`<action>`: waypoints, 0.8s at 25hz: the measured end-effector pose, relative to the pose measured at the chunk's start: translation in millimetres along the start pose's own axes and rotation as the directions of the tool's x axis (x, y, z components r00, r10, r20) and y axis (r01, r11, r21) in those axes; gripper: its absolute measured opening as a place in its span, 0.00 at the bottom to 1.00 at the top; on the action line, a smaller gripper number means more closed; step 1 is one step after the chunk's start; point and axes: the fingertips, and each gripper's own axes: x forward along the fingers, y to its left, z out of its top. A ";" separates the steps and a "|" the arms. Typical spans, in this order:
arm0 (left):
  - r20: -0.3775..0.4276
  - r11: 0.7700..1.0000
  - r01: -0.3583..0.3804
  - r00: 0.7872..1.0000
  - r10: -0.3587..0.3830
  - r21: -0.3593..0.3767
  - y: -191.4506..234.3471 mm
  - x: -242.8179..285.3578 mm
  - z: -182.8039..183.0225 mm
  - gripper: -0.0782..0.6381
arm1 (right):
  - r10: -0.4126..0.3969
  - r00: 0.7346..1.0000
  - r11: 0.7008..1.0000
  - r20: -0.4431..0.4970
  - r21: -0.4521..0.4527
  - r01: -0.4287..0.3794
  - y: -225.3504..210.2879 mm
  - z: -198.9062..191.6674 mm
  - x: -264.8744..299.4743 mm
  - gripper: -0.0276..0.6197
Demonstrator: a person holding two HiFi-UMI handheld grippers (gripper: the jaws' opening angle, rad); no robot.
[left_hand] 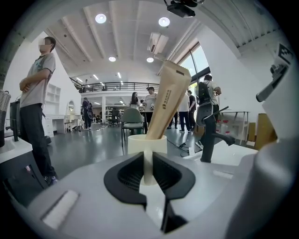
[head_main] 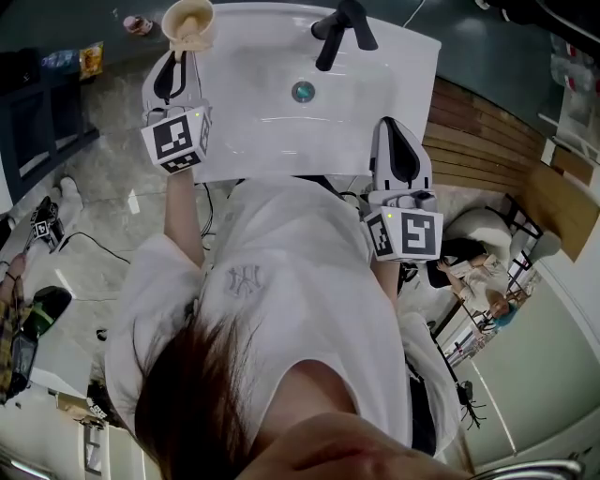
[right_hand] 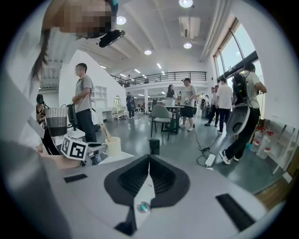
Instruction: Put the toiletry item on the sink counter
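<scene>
Cream-beige plastic, the toiletry tube stands slanted in a pale cup, with its top leaning toward the black faucet. On my left gripper view, the left gripper has its jaws clamped on a narrow cream part of that cup, with no gap on either side.

From the head view, the cup sits at the far left corner of the white sink counter, just past the left gripper. I cannot tell whether its base rests on the counter or hangs just above the edge.

The faucet rises from the back rim, and the round drain lies in the basin in front of it.

My right gripper hovers over the near right edge of the counter, well apart from the cup. Its own view shows the right gripper with its jaw tips together and nothing between them. The drain shows through the slit lower down.

People stand about the hall beyond.
</scene>
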 end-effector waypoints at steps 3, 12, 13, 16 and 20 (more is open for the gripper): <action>-0.011 1.000 0.007 1.000 -0.007 -0.006 -1.1 1.2 -6.4 0.18 | 0.004 1.000 1.000 -0.002 -0.001 -0.005 1.9 0.5 1.0 0.06; -0.029 1.000 0.004 1.000 -0.004 -0.006 -1.1 8.8 -23.2 0.18 | 0.008 1.000 1.000 -0.011 -0.005 -0.009 2.8 -2.0 4.2 0.06; -0.032 1.000 0.004 0.999 -0.004 -0.004 -0.9 9.4 -24.7 0.18 | 0.009 1.000 1.000 -0.011 -0.005 -0.009 3.1 -1.5 4.2 0.06; -0.042 1.000 -0.002 0.999 0.002 -0.005 0.2 10.2 -31.2 0.18 | 0.009 1.000 1.000 -0.012 -0.008 -0.009 3.8 -1.3 4.0 0.06; -0.050 1.000 -0.002 0.999 0.001 -0.012 -2.3 10.7 -37.1 0.18 | 0.012 1.000 1.000 -0.017 -0.007 -0.012 4.0 -2.8 4.4 0.06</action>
